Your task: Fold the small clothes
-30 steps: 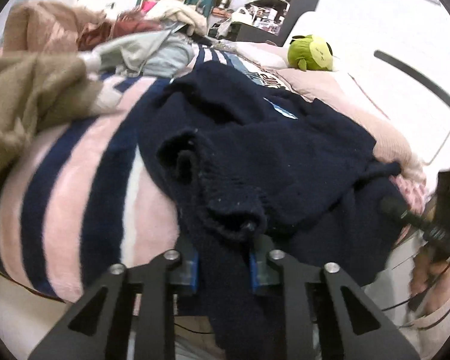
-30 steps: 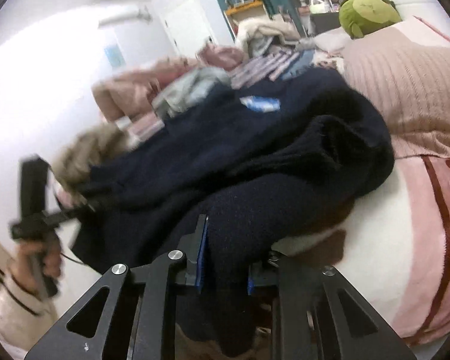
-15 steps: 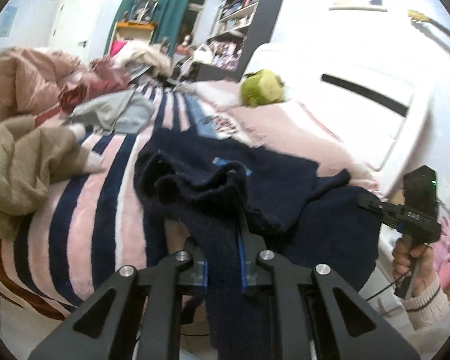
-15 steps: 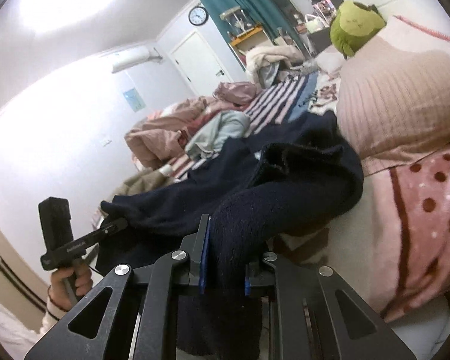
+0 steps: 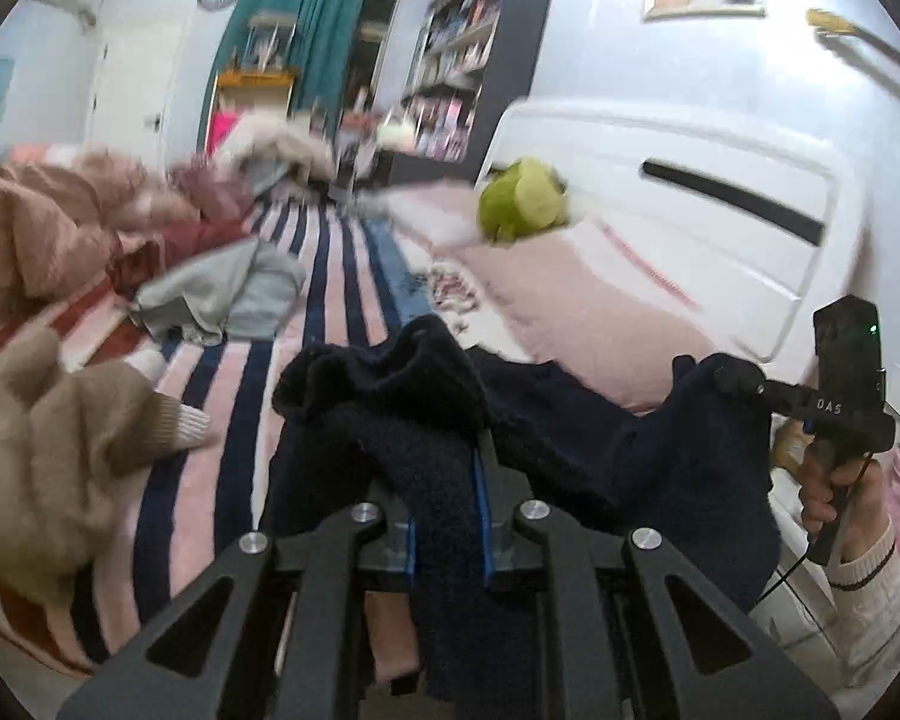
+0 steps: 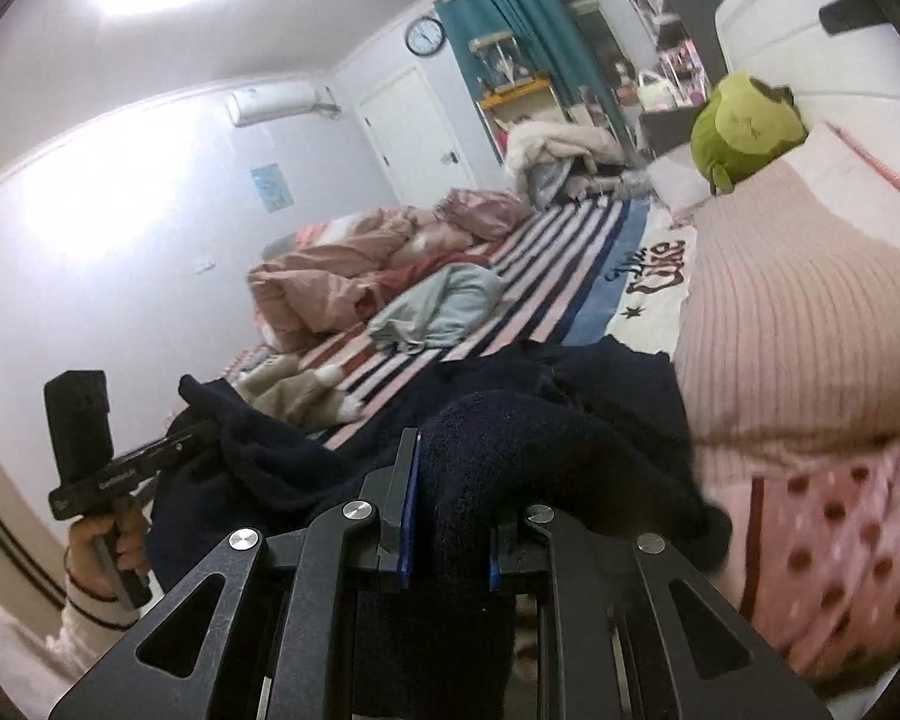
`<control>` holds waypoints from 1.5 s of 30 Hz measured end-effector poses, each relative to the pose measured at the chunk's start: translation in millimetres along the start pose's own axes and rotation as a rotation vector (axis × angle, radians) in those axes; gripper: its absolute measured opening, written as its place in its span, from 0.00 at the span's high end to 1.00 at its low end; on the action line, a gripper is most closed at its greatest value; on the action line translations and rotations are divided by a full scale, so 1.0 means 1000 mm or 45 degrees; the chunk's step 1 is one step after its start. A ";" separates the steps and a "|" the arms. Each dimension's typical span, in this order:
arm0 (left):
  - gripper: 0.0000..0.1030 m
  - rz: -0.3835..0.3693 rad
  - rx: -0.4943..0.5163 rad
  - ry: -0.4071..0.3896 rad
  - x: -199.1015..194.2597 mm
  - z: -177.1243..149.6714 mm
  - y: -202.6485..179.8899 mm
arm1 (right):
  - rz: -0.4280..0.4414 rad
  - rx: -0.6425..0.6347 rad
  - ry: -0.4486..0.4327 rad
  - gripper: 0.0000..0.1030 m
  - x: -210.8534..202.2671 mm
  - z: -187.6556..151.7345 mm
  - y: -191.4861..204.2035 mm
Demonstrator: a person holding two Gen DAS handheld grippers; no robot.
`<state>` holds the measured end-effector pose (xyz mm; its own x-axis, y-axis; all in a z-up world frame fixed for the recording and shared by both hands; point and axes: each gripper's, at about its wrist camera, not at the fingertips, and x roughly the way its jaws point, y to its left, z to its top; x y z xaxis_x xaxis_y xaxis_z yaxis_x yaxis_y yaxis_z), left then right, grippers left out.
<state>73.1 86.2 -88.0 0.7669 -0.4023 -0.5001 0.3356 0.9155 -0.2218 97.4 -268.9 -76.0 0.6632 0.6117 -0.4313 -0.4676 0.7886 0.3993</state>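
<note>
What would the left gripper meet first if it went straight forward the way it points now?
The left gripper is already shut on the navy sweater. Its bunched fold lies directly ahead, so that comes first; the striped blanket seems next, though depth is unclear.

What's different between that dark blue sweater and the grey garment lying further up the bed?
The dark blue sweater is nearly black and fuzzy; the grey garment is pale and smooth-looking. The sweater is pinched in both tongs, left and right, and partly raised off the striped blanket; the grey garment lies in a crumpled heap, untouched. The sweater looks bigger, though it is nearer. Neither is folded.
</note>
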 end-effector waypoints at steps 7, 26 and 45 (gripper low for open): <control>0.86 0.142 -0.168 0.326 0.160 0.034 0.078 | -0.214 0.060 0.313 0.86 0.125 0.037 -0.075; 0.25 0.004 0.010 0.288 0.089 0.020 0.061 | -0.424 -0.269 0.334 0.11 0.028 -0.015 -0.088; 0.29 -0.029 0.078 0.461 0.119 -0.020 0.041 | -0.349 -0.617 0.419 0.27 0.087 -0.028 -0.026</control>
<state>166.8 76.1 -173.3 0.5193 -0.3874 -0.7617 0.3910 0.9003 -0.1913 150.9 -234.7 -146.4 0.6178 0.3109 -0.7223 -0.5688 0.8109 -0.1375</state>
